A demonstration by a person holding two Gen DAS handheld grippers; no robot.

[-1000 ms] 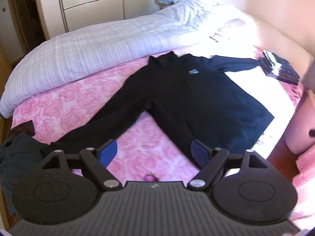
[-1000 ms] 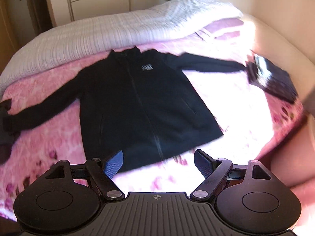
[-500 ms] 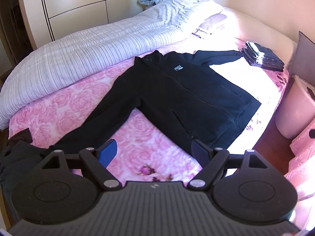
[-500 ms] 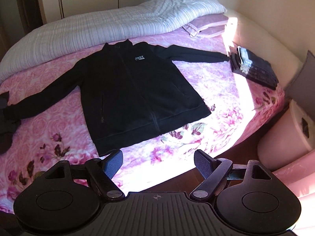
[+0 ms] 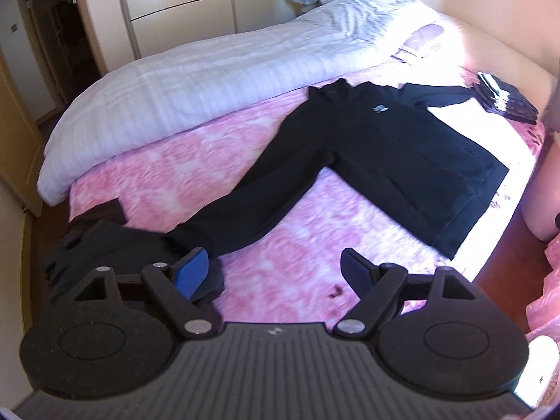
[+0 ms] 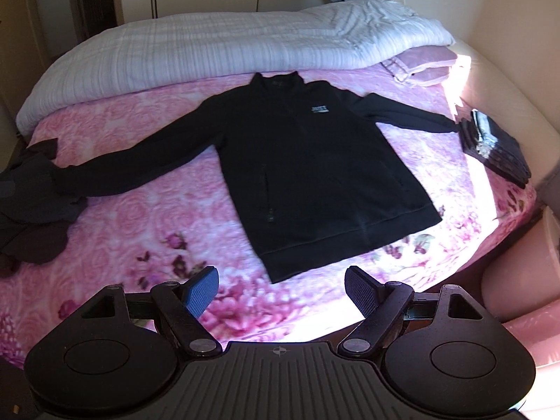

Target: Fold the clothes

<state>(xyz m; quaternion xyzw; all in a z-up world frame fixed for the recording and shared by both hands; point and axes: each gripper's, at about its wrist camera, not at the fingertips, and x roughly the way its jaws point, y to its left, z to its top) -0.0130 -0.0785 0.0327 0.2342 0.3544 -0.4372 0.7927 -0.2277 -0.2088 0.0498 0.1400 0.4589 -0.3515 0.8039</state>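
Observation:
A black zip jacket (image 6: 315,164) lies flat and face up on the pink floral bedspread (image 6: 147,220), both sleeves spread out. It also shows in the left wrist view (image 5: 402,150). My left gripper (image 5: 276,273) is open and empty, above the bed near the cuff of the jacket's left-hand sleeve (image 5: 196,234). My right gripper (image 6: 281,292) is open and empty, just in front of the jacket's hem (image 6: 350,248).
A pile of dark clothes (image 6: 28,203) lies at the bed's left edge. A folded dark stack (image 6: 493,147) sits at the right edge. A rolled white duvet (image 6: 217,52) and pink pillow (image 6: 420,66) lie behind. A pink bin (image 6: 518,280) stands beside the bed.
Both grippers have moved left. The left one now sits near the sleeve cuff and the dark pile. The right one is closer to the hem. Both stay open.

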